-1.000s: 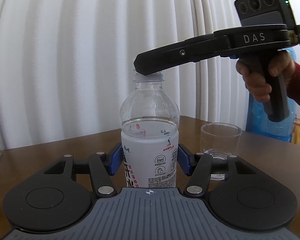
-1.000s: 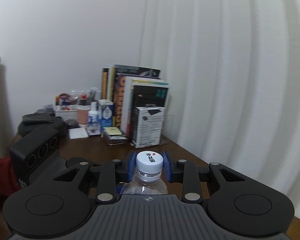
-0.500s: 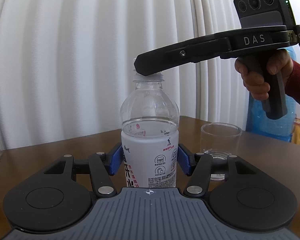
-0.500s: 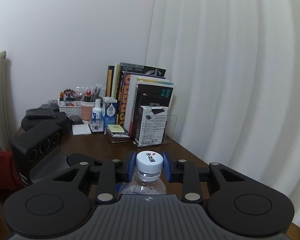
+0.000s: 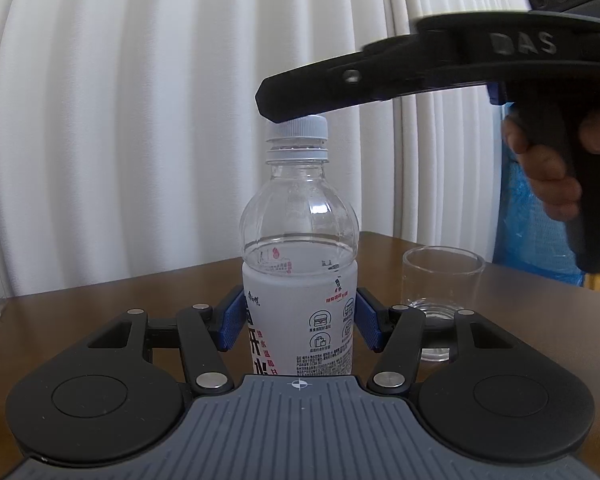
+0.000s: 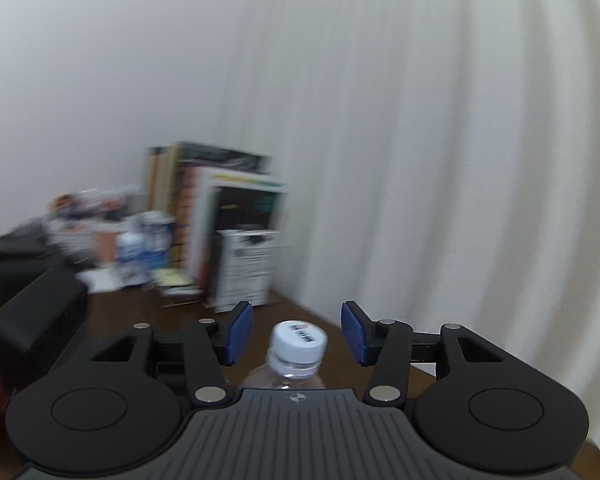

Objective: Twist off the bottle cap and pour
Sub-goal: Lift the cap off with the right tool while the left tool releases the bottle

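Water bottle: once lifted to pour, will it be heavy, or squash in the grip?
The water bottle looks about half full, so probably moderate weight. Its clear thin-looking walls may flex under the left gripper pads. The cap sits on, so no spill yet.

Brown wooden table (image 5: 148,292) backed by white pleated curtains (image 5: 140,120). Upright row of books (image 6: 220,216) at the table's far corner against a plain wall (image 6: 100,60). White box (image 6: 246,268) just in front of them. Beside these, blurred clutter, perhaps a pen basket (image 6: 84,224). Blue plastic (image 5: 536,240) beyond the table edge.
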Available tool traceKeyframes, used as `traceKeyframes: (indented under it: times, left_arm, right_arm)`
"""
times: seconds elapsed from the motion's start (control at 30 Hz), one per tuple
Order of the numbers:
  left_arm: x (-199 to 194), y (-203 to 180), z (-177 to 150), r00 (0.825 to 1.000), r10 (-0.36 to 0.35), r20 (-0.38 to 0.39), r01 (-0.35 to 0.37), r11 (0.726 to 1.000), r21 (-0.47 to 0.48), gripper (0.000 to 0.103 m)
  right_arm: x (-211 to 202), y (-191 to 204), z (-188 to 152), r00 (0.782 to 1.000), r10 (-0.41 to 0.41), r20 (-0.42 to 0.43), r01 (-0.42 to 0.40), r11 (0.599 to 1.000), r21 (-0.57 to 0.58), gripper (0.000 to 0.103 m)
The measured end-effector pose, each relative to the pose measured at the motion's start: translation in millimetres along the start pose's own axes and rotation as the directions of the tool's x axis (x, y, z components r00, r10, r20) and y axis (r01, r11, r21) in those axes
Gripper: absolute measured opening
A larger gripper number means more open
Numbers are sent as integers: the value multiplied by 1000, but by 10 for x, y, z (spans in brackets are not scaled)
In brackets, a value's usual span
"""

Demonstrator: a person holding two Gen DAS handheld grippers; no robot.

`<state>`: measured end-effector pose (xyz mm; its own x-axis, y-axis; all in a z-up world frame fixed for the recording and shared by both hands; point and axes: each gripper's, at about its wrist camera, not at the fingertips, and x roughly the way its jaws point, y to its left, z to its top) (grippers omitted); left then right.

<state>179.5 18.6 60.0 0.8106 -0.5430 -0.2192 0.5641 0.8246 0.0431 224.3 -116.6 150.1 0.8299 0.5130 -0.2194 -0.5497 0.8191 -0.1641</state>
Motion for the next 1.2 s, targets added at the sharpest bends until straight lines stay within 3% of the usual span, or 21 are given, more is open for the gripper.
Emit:
traceKeyframes:
  times: [0.17, 0.37, 0.47, 0.73, 0.93, 1.0, 1.13, 1.17, 1.2]
  left_arm:
    - [-16, -15, -7, 1000, 2, 1, -2, 1000, -1, 57]
    - [-44, -19, -4, 1000, 3, 1, -3, 1000, 0, 57]
    - [-54, -19, 2, 1000, 3, 1, -3, 1000, -1, 57]
    - [-84, -53, 1, 1000, 1, 3, -1, 1000, 0, 57]
    - [-26, -4, -8, 1000, 11, -3, -11, 1000, -9, 58]
    - [24, 17, -9, 1000, 24, -8, -24, 1000, 1, 65]
    - [75, 67, -35, 999, 35, -16, -35, 999, 3, 68]
    - [82, 86, -43, 999, 41, -14, -41, 999, 1, 72]
    - [86, 102, -51, 999, 48, -13, -48, 999, -1, 82]
  right_arm:
    - [64, 119, -85, 991, -125, -37, 128, 987, 99, 49]
    - [83, 207, -141, 990, -142, -23, 143, 985, 94, 32]
    - [83, 263, -120, 988, -151, -24, 152, 986, 67, 32]
    - [7, 108, -20, 999, -37, -23, 37, 999, 24, 32]
    - [-49, -112, 75, 1000, -9, -7, 9, 997, 83, 32]
    - [-119, -141, 64, 1000, 3, 5, -3, 994, 112, 32]
    - [-236, -113, -17, 1000, -15, 10, 14, 991, 136, 32]
    - [-277, -120, -45, 1000, -26, 12, 24, 989, 145, 32]
    - [-321, -123, -69, 1000, -29, 13, 26, 987, 156, 32]
